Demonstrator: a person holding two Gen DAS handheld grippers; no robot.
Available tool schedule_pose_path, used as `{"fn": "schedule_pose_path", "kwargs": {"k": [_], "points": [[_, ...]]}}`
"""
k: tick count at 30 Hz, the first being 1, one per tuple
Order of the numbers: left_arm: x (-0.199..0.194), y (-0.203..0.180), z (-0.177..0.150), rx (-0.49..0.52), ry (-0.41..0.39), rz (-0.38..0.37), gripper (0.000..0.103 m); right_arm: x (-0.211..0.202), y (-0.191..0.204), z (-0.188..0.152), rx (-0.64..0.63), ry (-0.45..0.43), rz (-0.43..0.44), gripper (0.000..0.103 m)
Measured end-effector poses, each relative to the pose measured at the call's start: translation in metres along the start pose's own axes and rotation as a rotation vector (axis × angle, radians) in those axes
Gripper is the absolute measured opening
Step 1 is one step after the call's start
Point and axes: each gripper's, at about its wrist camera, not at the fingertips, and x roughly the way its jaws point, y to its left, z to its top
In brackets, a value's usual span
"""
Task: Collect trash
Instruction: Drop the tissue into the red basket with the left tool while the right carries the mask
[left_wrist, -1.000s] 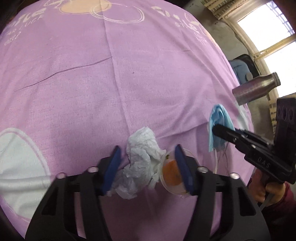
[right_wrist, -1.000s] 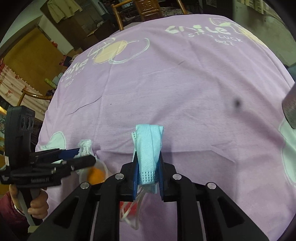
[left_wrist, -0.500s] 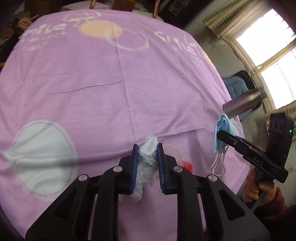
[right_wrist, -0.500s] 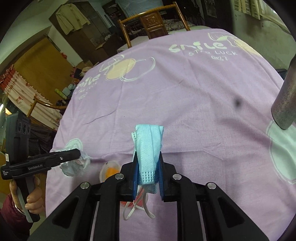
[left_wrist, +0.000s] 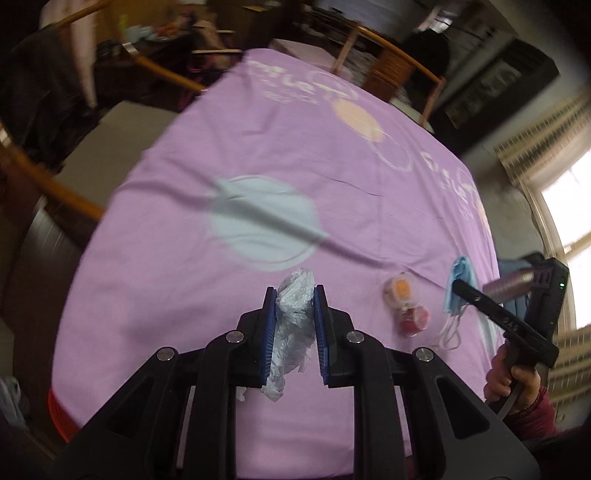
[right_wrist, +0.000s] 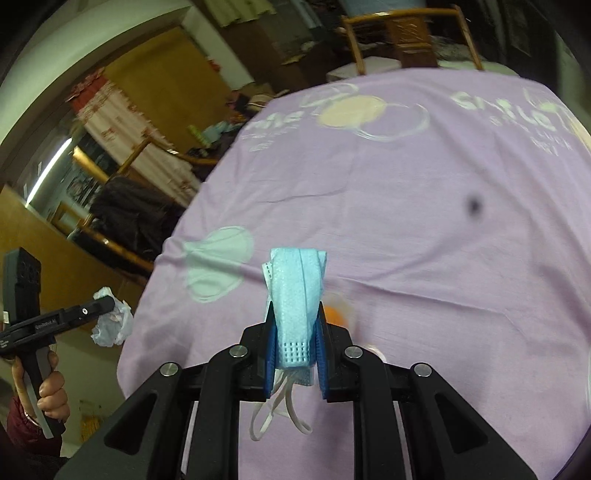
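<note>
both grippers loaded and lifted off the table. left gripper (left_wrist: 294, 295) pinches a crumpled tissue (left_wrist: 293, 314) between its blue pads, tissue tail hanging below. right gripper (right_wrist: 295, 317) pinches a folded blue mask (right_wrist: 297, 314), ear loops dangling underneath.

step in hand, as a judgement: carry phase, both pieces picked, headed for a bin. no bin clearly visible in either view, so the drop spot can't be told. next move calls for holding the pinch while swinging over a bin, then spreading the jaws above it. both items are light and floppy, so the loops may snag on the way.

left on the purple cloth (left_wrist: 258, 147): a small clear cup (left_wrist: 397, 291) with orange inside and a red piece (left_wrist: 415, 317) just beside it at its 5 o'clock, about 3 o'clock of the left gripper.

view differences: left view shows cup and red piece clearly, plus the right gripper with the mask at 3 o'clock and a metal bottle (left_wrist: 509, 286) beyond it. right view hides most of the cup behind the mask, only an orange blur at 3 o'clock of the jaws; it shows the left gripper at 9 o'clock, past the table edge.
</note>
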Motion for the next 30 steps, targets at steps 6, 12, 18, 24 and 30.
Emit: {"fn": "schedule_pose_path", "kwargs": {"k": [6, 12, 18, 24, 30], "points": [[-0.056, 0.092, -0.038, -0.159, -0.058, 0.106, 0.021, 0.008, 0.052, -0.005, -0.084, 0.006, 0.03, 0.018], [-0.099, 0.198, -0.092, -0.294, -0.052, 0.205, 0.021, 0.032, 0.116, -0.02, -0.088, 0.051, 0.065, 0.018], [-0.094, 0.28, -0.155, -0.384, 0.041, 0.248, 0.022, 0.046, 0.202, -0.034, -0.22, 0.075, 0.076, 0.018], [-0.081, 0.334, -0.201, -0.507, 0.11, 0.268, 0.055, 0.061, 0.269, -0.047, -0.336, 0.13, 0.066, 0.018], [-0.112, 0.356, -0.226, -0.594, 0.044, 0.293, 0.07, 0.09, 0.336, -0.068, -0.469, 0.232, 0.132, 0.018]]}}
